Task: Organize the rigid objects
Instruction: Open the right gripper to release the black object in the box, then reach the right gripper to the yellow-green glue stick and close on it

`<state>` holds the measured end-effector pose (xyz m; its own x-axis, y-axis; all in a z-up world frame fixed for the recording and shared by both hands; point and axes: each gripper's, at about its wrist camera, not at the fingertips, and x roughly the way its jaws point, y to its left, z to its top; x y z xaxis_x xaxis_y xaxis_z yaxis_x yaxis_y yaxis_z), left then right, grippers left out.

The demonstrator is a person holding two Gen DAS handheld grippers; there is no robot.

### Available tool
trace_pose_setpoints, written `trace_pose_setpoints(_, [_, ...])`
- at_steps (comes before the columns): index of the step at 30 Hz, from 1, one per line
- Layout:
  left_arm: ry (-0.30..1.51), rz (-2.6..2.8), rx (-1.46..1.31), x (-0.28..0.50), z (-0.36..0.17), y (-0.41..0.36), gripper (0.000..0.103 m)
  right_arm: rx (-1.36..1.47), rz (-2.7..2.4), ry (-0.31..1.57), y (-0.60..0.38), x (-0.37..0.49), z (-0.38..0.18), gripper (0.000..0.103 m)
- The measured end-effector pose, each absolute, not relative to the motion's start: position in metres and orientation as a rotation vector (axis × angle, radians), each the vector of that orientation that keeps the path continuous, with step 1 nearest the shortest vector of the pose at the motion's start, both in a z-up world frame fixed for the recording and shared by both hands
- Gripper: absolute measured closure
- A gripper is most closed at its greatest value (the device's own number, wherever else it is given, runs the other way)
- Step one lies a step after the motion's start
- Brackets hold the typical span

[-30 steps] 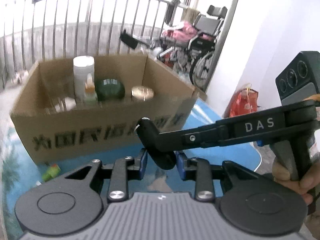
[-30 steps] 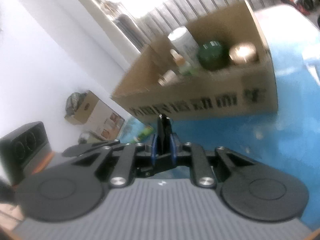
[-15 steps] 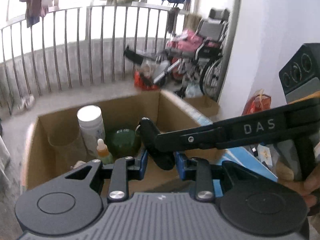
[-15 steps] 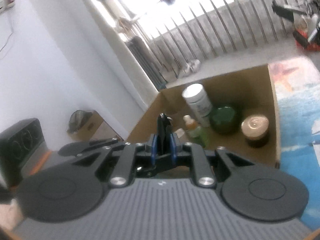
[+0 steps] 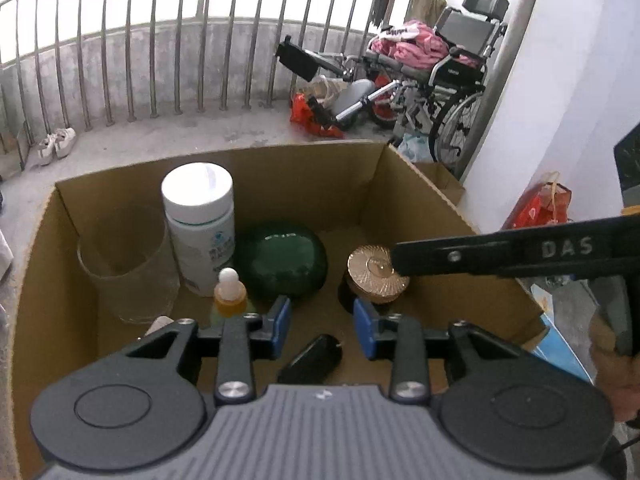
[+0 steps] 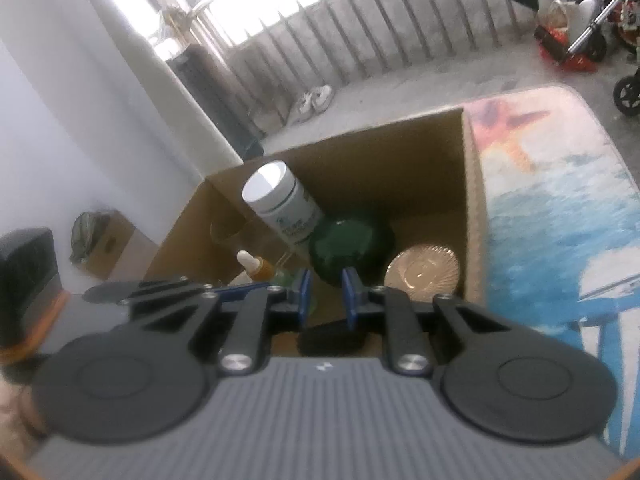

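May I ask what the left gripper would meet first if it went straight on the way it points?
Most likely the dark green jar in the cardboard box, though depth is unclear. The left gripper has just been opening, nothing held between its fingers.

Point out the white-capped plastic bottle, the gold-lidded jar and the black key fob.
White-capped plastic bottle (image 5: 199, 224): left wrist view, upper body.
Gold-lidded jar (image 5: 374, 270): left wrist view, lid top.
Black key fob (image 5: 312, 360): left wrist view, body middle.
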<state>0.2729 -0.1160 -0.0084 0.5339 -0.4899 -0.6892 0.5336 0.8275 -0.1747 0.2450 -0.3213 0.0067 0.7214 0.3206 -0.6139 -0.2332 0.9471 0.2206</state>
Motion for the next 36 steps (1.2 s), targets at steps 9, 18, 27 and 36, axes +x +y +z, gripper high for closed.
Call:
trace_pose_setpoints(9, [0.671,-0.59,-0.005,0.229,0.032,-0.075,0.058,0.092,0.299,0.594,-0.319,0.194,0.038,0.086])
trace_pose_setpoints(18, [0.603,-0.471,-0.09,0.158,0.048,0.009,0.047,0.071,0.393,0.543,-0.292,0.109,0.055,0.075])
trace_pose_setpoints(27, [0.748,-0.368,-0.097,0.151,-0.01,0.054,0.046,0.175,0.47,0.709,-0.246,0.101,-0.011,0.071])
trace_pose_setpoints(36, [0.871,-0.395,0.071,0.185,-0.066,0.027,0.052,0.315,0.393,0.934,-0.204,0.158,-0.1,0.063])
